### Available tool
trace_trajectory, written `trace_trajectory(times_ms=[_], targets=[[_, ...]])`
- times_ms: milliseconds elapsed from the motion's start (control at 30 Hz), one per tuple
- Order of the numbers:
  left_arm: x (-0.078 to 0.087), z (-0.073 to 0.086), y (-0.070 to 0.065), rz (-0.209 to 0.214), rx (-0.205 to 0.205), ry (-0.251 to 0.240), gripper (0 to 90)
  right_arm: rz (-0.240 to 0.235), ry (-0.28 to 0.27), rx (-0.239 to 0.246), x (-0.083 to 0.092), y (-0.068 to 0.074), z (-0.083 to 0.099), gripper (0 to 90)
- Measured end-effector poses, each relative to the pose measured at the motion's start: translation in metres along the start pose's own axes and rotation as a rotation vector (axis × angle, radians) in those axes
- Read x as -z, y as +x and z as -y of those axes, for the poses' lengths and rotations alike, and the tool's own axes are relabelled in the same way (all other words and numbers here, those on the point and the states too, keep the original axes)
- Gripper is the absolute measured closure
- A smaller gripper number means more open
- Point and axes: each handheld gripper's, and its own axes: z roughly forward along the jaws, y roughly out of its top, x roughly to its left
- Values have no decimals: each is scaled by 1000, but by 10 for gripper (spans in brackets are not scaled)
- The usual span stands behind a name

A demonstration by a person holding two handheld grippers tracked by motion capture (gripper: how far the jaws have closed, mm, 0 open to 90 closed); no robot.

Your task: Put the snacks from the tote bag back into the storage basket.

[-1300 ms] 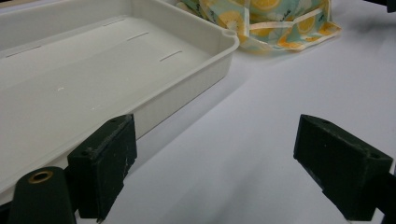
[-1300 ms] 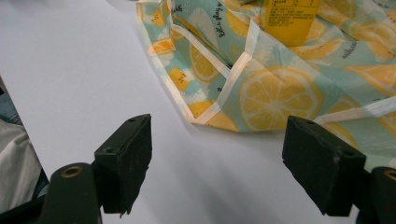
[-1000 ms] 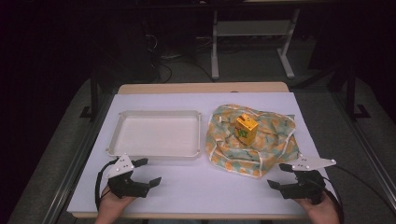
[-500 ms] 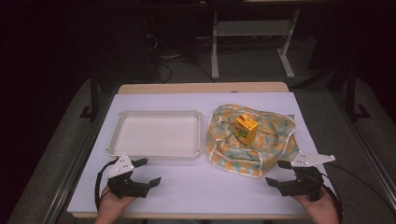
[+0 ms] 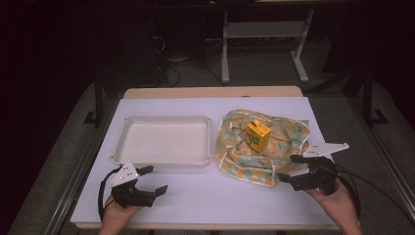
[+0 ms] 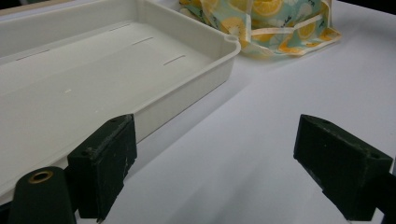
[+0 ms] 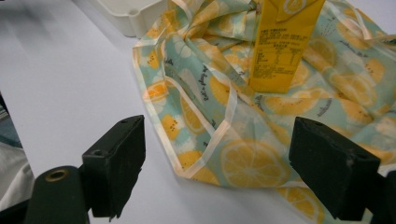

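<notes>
We see white table (image 5: 195, 205), then white tray (image 5: 166, 142), lemon-print cloth (image 5: 266, 144), yellow carton (image 5: 258, 135) standing on cloth. Carton's small print too tiny to read; right gripper view brings it close. Right gripper (image 5: 292, 168) at cloth's near edge, jaws just been opening, wide, nothing between. Left gripper (image 5: 152, 180) wide, near tray.

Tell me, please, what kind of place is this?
Probably a lab or workshop set up for recording: a white-covered table with a tray and a lemon-print cloth, and a metal stand with cables on the floor behind.

Bare table (image 5: 205, 196) before tray (image 5: 166, 161), cloth (image 5: 235, 169)
</notes>
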Motion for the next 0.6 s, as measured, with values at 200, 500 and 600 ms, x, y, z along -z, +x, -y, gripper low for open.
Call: trace_trajectory(times_ms=[200, 500, 600], targets=[[-1, 0, 0, 6, -8, 2, 132, 1, 29, 13, -3, -1, -11, 166], [0, 0, 0, 7, -3, -4, 132, -11, 49, 25, -11, -3, -31, 138], [-1, 0, 0, 8, -7, -4, 132, -8, 63, 29, -13, -3, -39, 137]])
